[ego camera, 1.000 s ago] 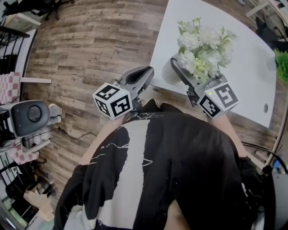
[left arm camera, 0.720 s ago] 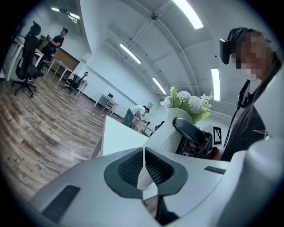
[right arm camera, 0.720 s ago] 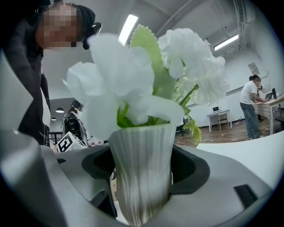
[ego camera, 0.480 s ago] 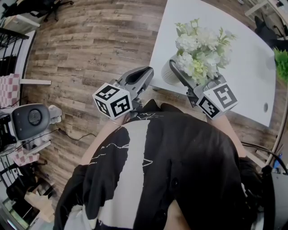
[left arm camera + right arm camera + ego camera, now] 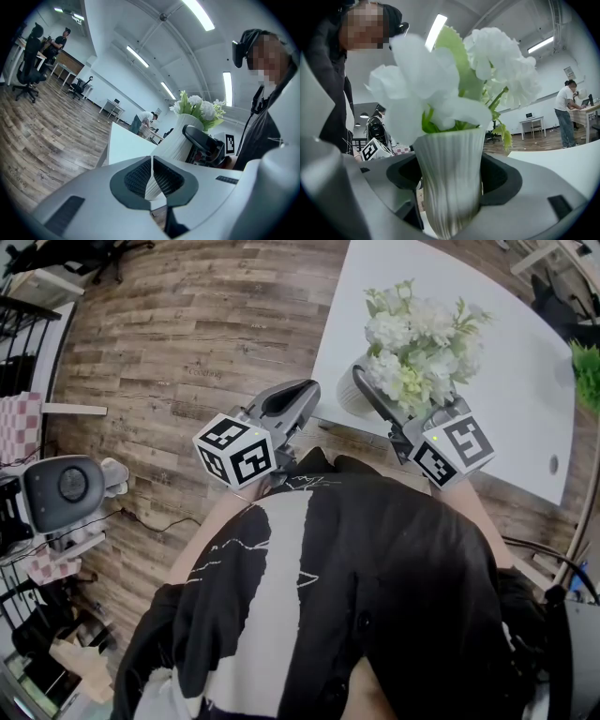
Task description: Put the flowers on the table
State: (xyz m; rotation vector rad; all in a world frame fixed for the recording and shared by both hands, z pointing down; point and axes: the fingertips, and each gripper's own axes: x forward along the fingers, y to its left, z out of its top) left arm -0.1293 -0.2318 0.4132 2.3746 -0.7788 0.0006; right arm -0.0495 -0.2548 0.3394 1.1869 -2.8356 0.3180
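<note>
A ribbed white vase point(image 5: 354, 390) of white flowers point(image 5: 417, 338) is at the near edge of the white table point(image 5: 525, 381). My right gripper point(image 5: 367, 381) is shut on the vase; in the right gripper view its pads press the ribbed body point(image 5: 450, 183) from both sides, under the blooms point(image 5: 440, 84). Whether the base rests on the tabletop is hidden. My left gripper point(image 5: 307, 388) is shut and empty, held over the wooden floor just left of the table's edge. In the left gripper view its jaws point(image 5: 152, 161) meet in front of the vase point(image 5: 176, 136).
The table point(image 5: 126, 145) stretches away to the right past the vase. A grey rounded device point(image 5: 61, 486) and clutter lie on the wooden floor at the left. A green plant point(image 5: 589, 371) shows at the right edge. People work at far desks point(image 5: 567, 112).
</note>
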